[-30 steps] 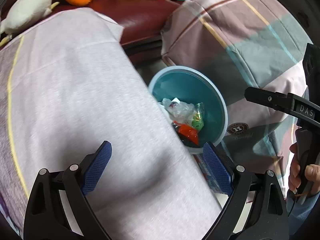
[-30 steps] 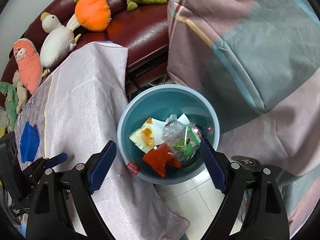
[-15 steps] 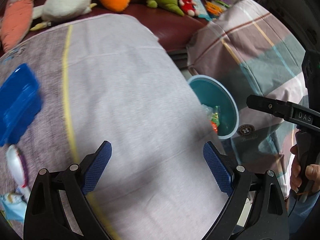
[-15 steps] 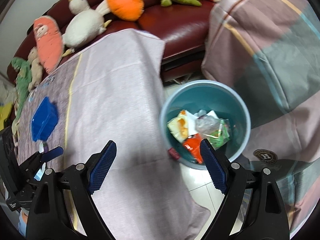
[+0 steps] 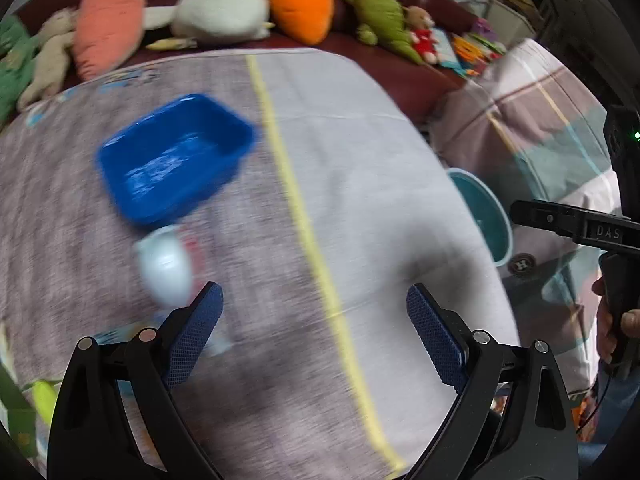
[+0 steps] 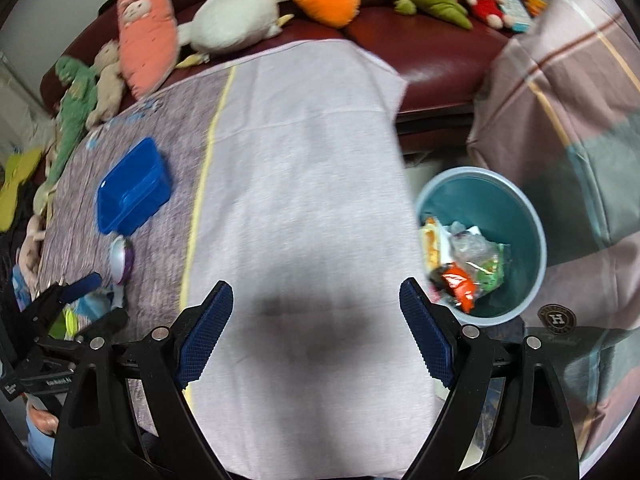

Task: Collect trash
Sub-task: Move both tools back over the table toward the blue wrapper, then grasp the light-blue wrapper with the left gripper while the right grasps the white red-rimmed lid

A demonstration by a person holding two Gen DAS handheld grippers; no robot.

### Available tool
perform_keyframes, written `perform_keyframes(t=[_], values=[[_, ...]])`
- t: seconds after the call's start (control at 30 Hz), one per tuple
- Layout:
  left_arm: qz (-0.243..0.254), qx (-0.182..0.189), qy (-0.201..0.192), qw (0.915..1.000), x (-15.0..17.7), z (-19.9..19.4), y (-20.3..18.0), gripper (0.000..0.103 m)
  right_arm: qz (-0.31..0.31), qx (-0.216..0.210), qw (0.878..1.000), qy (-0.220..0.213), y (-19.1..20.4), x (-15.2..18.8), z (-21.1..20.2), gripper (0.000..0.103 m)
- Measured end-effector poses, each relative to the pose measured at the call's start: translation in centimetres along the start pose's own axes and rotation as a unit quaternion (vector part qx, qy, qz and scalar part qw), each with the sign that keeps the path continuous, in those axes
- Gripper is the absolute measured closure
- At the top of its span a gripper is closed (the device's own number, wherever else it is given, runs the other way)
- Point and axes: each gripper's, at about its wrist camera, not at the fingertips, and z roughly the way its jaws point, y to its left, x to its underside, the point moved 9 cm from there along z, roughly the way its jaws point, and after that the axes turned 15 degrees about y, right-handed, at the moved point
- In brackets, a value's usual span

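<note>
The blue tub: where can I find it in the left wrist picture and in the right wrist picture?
Left wrist: the blue tub sits upper left, blurred, left of the yellow stripe.
Right wrist: the blue tub sits at middle left, also left of the yellow stripe.
Shared landmark: the teal bin, off the cloth's right edge.

Both fisheye views look steeply down from close above the cloth-covered table [image 6: 312,184] toward the sofa [image 6: 424,36], the left one nearer the blue tray [image 5: 172,160], the right one nearer the bin [image 6: 532,216], and both share tray, bin and plush toys [image 5: 224,12].
</note>
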Motion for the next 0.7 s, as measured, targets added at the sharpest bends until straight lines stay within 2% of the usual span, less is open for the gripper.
perform_keyframes(t=[0.2,0.37,0.7], values=[[-0.038,-0.026,-0.009,0.9989,2.5,-1.9,6.5,0.01,-0.041,0.003,0.999,0.019,5.3,0.4,1.4,0.021],[-0.069,-0.036,0.005,0.997,4.3,-1.4,10.9,0.009,-0.068,0.007,0.997,0.033,8.7,0.5,2.5,0.021],[-0.085,-0.038,0.024,0.9954,6.2,0.7,14.1,0.009,-0.096,0.013,0.994,0.057,13.0,0.8,4.5,0.021]])
